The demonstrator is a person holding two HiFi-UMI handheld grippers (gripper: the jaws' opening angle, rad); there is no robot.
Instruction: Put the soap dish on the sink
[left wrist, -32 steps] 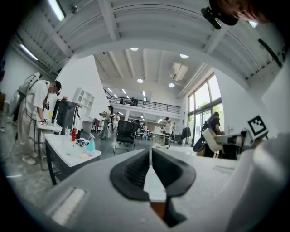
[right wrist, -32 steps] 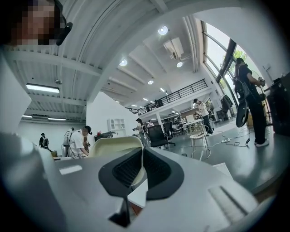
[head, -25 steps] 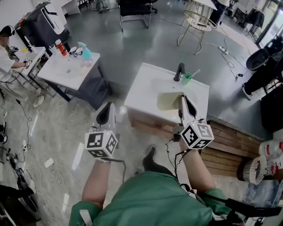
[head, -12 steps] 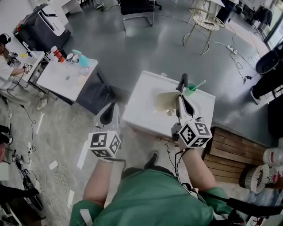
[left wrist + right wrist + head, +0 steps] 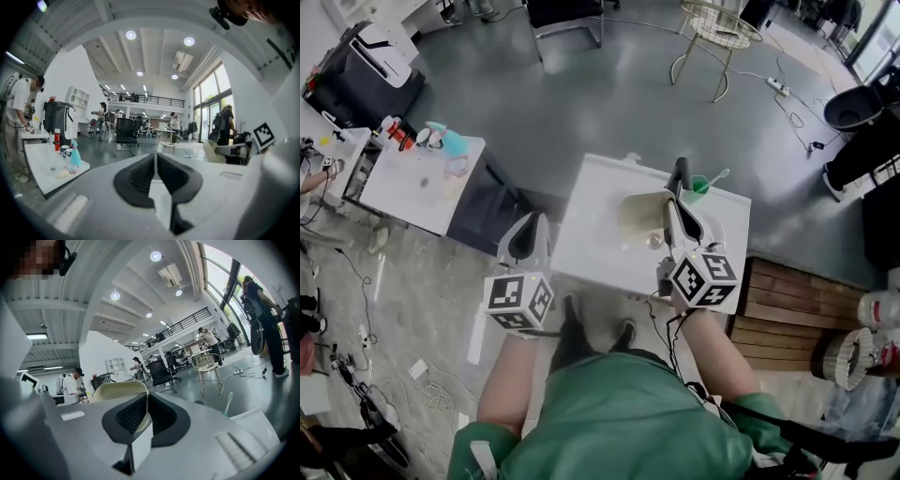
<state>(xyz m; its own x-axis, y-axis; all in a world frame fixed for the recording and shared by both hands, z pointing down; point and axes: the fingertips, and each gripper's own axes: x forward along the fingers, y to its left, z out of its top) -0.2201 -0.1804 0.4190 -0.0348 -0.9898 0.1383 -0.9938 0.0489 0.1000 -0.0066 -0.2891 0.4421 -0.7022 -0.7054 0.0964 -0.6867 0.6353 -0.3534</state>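
Note:
A cream soap dish (image 5: pixel 638 217) hangs over the basin of the white sink (image 5: pixel 591 220), and my right gripper (image 5: pixel 674 208) is shut on its edge. In the right gripper view the soap dish (image 5: pixel 114 391) sticks out to the left between the jaws of the right gripper (image 5: pixel 147 409). The dish sits just short of the black faucet (image 5: pixel 679 174). My left gripper (image 5: pixel 532 228) hovers off the sink's left front edge. Its jaws are shut with nothing between them, as the left gripper view shows for the left gripper (image 5: pixel 155 165).
A green cup with a toothbrush (image 5: pixel 702 186) stands right of the faucet. A white side table (image 5: pixel 412 183) with bottles and cups is to the left. Wooden slats (image 5: pixel 792 305) lie at the right. A wire chair (image 5: pixel 719 28) stands farther back.
The person has stepped closer to the sink. My right gripper with the soap dish has moved forward over the basin toward the faucet. The left gripper keeps its place beside the sink.

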